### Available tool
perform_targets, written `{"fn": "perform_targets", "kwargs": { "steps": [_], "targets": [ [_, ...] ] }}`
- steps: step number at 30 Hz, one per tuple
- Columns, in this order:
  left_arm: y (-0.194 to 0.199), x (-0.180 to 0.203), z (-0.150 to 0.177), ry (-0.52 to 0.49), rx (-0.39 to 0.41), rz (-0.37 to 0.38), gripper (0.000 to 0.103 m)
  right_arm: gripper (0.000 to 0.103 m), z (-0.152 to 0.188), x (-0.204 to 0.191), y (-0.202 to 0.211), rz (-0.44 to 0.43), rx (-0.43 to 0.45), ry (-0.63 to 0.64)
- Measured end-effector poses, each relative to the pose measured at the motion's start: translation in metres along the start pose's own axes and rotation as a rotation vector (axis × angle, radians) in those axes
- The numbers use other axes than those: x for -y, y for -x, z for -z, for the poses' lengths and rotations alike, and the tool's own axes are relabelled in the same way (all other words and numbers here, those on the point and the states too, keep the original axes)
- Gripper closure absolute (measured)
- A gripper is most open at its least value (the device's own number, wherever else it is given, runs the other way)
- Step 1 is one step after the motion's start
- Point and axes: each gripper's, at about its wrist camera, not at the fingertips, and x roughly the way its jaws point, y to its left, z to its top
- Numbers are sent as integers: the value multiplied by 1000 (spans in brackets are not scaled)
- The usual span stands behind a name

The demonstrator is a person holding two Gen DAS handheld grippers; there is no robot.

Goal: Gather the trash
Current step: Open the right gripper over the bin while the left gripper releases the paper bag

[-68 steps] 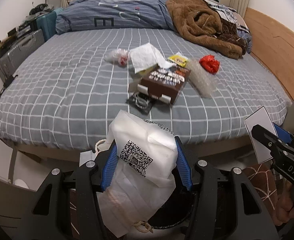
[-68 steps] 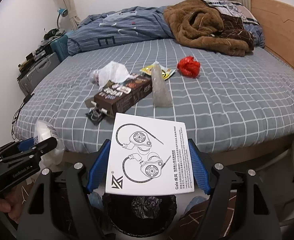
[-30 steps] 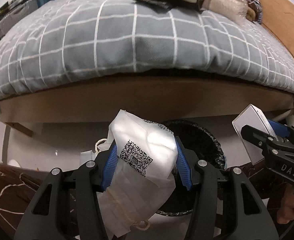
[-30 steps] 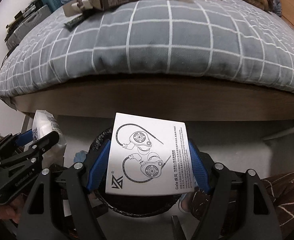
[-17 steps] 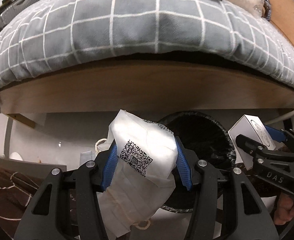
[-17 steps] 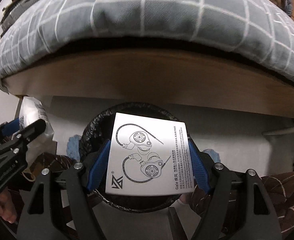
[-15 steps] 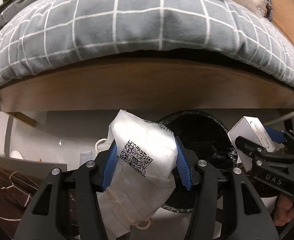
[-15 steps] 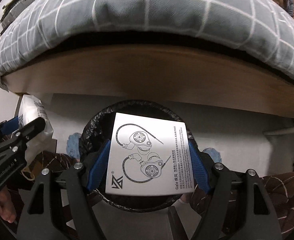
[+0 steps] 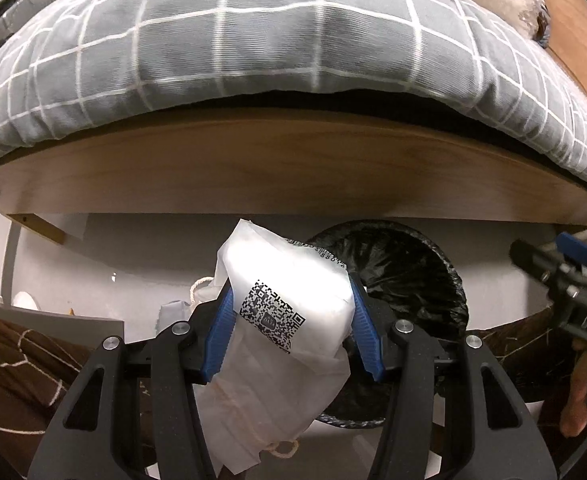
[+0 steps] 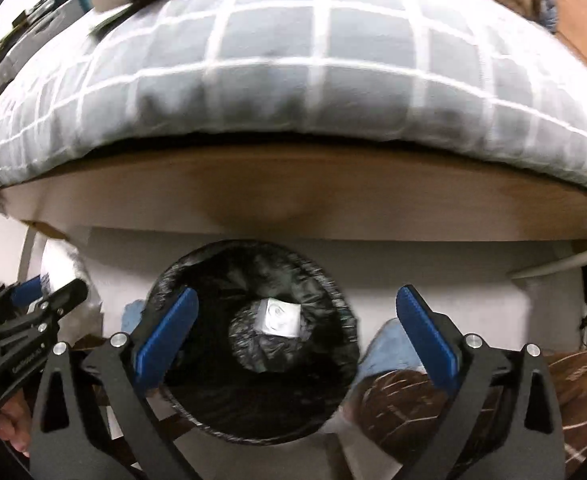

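Bed fills the top, 12 o'clock. Black-lined bin below its edge. Right gripper: jaws have just been opening, now wide apart and empty; white leaflet lies in the bin. Left gripper: jaws clamped on white pouch, bin at its 2 o'clock. Pouch looks light, soft, crushable; mid-body hold suits.

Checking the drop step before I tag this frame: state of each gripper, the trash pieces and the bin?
Left gripper: shut on the white bag.
White bag: held, beside the bin's rim, not in.
Right gripper: open, empty, jaws just opened above the bin.
White box: released, down inside the bin.
Bin: upright, black liner, mouth open.
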Motion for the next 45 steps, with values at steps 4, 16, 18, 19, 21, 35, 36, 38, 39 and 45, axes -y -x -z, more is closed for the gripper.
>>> {"fn": "perform_targets", "kwargs": {
  "steps": [4,16,18,19,21,35,36,38,39,45],
  "targets": [
    [-2,21,-1,-25,-3,16,51,8,-6,12,8,43,26,0],
    [-14,88,-13,-89,-21,64,51,8,-9,65,29,86,40,-61],
    [-20,97,-12,-100,-31,70,51,8,-4,74,26,76,38,-95],
    [-22,101,-11,-108,-35,72,51,8,-1,80,26,75,36,-108],
    [-24,106,-8,-130,-44,76,51,7,3,91,24,70,31,-137],
    [-20,109,-5,-179,-35,86,36,8,8,90,21,62,60,-178],
    [-18,106,-5,-170,-28,89,32,8,8,90,23,65,61,-177],
    [-15,100,-6,-161,-15,80,25,8,7,88,22,69,62,-174],
    [-12,97,-7,-158,-6,70,21,8,7,87,21,70,64,-171],
    [6,80,-12,-120,45,45,7,7,1,66,24,87,96,-114]
  ]
}}
